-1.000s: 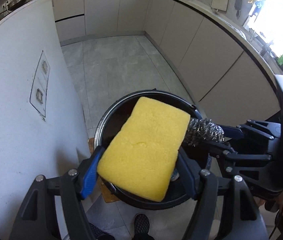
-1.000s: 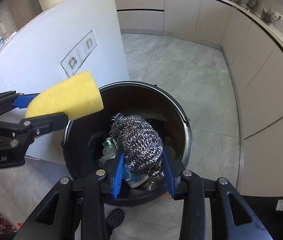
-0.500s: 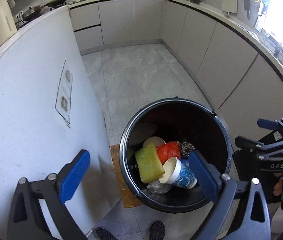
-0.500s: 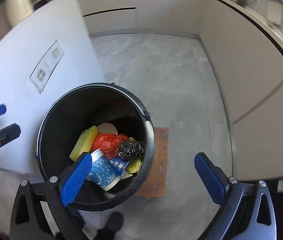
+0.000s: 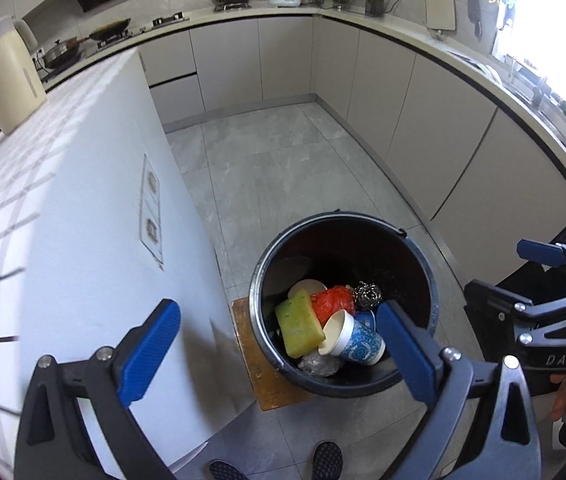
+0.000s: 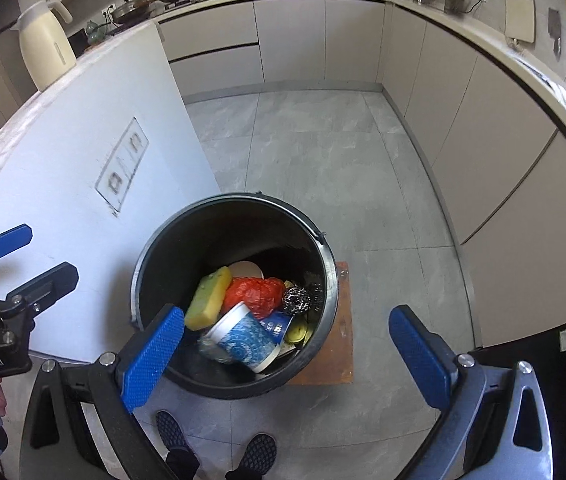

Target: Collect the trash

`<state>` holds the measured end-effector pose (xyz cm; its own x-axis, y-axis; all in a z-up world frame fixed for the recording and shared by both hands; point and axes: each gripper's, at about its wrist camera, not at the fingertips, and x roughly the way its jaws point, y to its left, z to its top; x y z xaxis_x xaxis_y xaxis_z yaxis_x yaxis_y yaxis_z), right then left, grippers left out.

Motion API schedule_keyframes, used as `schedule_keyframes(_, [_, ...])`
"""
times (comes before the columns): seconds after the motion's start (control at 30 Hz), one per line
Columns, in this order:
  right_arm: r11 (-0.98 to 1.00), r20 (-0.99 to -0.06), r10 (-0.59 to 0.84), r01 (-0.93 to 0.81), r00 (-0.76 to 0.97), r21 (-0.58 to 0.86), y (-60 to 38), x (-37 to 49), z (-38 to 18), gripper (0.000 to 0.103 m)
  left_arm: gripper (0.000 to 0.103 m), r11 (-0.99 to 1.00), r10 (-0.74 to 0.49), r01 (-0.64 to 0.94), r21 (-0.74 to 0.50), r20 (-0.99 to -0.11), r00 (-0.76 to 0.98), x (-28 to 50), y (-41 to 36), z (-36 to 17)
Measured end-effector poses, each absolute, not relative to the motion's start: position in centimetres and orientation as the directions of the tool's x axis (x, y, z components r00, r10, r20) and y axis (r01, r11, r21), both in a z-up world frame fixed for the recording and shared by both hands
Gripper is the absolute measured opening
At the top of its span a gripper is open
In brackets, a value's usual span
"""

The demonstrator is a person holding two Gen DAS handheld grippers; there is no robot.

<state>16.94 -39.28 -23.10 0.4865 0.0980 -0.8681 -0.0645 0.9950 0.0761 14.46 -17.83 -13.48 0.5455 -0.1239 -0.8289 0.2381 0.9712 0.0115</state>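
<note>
Left gripper (image 5: 279, 344) and right gripper (image 6: 287, 344): both spread wide, nothing between the pads, above the black bin (image 6: 151, 256). Inside lie the yellow sponge (image 6: 207, 298), steel scourer (image 6: 296, 299), red bag (image 6: 257, 292), blue paper cup (image 6: 245, 336); lower items indistinct, possibly wrappers.

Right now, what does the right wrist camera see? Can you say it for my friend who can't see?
A black bin on the kitchen floor holds a yellow sponge, a red bag, a steel scrubber and a blue cup. The right gripper is open and empty above it. The left gripper, also open, shows at the left edge.
</note>
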Motion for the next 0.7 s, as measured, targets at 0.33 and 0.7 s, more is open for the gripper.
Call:
schedule_keyframes(0.33, [0.997, -0.847, 0.072, -0.056, 0.527, 0.05, -36.0, 12.8, -17.0, 0.103, 0.099, 0.969, -0.127, 0.246, 0.03, -0.792, 0.598, 12.1, -15.3, -8.7])
schedule_keyframes(0.7, [0.998, -0.802, 0.062, -0.06, 0.594, 0.032, -32.7, 9.1, -11.6, 0.103, 0.1, 0.969, -0.152, 0.248, 0.017, -0.746, 0.648, 9.1, -12.0, -4.3])
